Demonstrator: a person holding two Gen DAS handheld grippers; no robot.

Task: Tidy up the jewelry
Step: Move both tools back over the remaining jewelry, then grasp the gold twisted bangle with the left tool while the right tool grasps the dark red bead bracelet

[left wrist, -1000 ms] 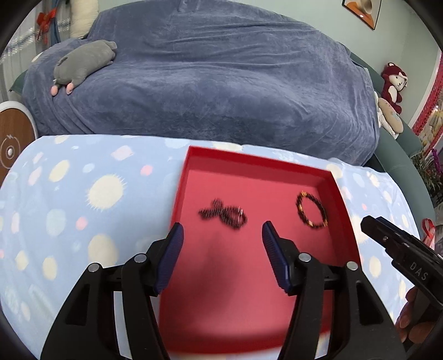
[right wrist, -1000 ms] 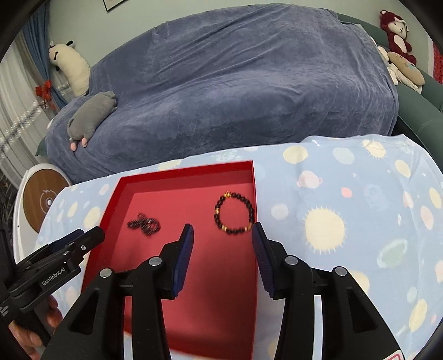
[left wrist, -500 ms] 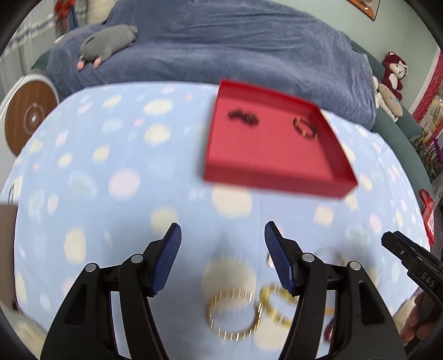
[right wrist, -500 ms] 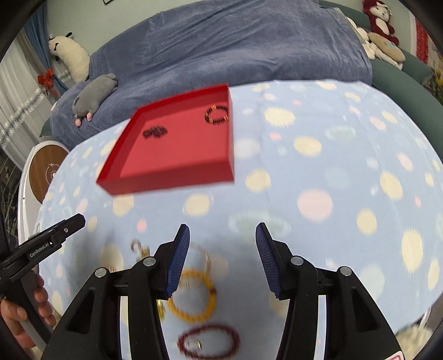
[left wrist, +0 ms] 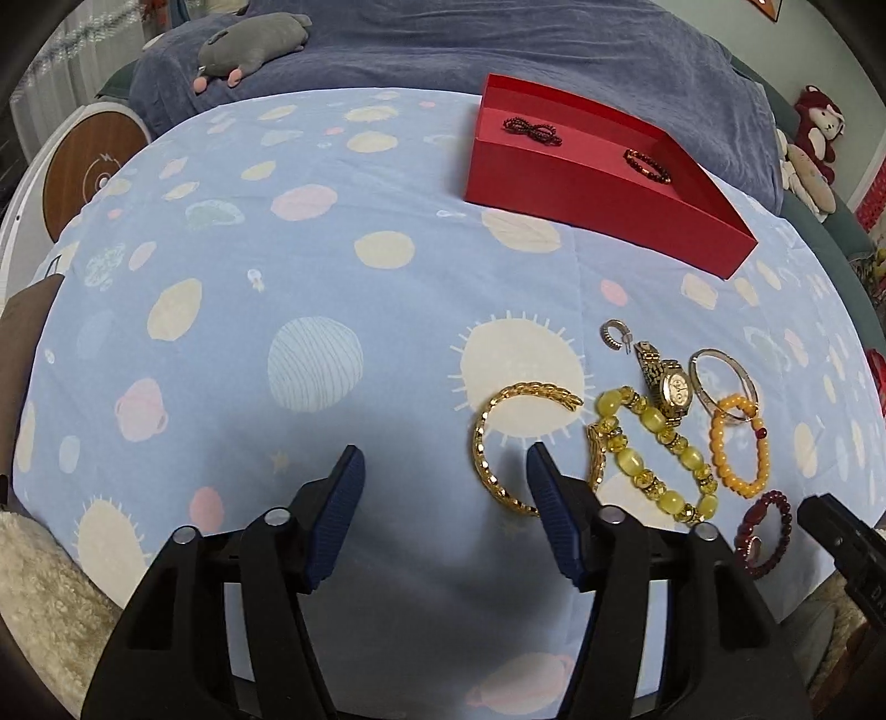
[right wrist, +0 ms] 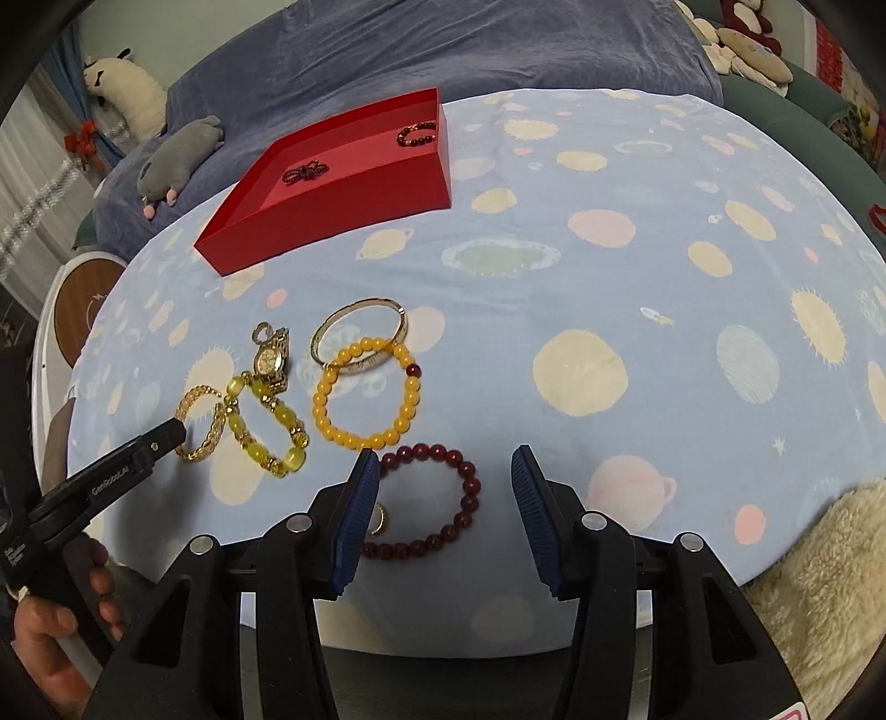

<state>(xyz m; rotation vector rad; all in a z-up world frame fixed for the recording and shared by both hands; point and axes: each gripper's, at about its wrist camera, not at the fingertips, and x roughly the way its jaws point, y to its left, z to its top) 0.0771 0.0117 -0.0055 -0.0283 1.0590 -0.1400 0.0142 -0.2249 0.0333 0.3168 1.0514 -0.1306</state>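
A red tray point(left wrist: 598, 188) point(right wrist: 332, 221) at the far side holds a twisted dark bead string point(left wrist: 531, 131) and a dark bead bracelet point(left wrist: 648, 165). Nearer lie a gold chain bangle point(left wrist: 487, 443), a yellow bead bracelet point(left wrist: 653, 443), a gold watch point(left wrist: 673, 387), a thin bangle point(right wrist: 360, 315), an orange bead bracelet point(right wrist: 365, 393) and a dark red bead bracelet point(right wrist: 465, 487). My left gripper point(left wrist: 443, 451) hangs just left of the gold bangle, its jaws closing on nothing. My right gripper point(right wrist: 446, 453) is open above the dark red bracelet, without touching it.
A light blue planet-print cloth point(left wrist: 310, 310) covers the table. Cream fleece point(right wrist: 819, 576) lies at the near corners. Behind stands a sofa under a dark blue cover point(left wrist: 498, 44) with a grey plush toy point(left wrist: 249, 44). A round wooden disc point(left wrist: 94, 171) stands at the left.
Both grippers have drawn back from over the red tray toward the near edge and sunk lower. The loose jewelry has come into view under them. Both stay empty.
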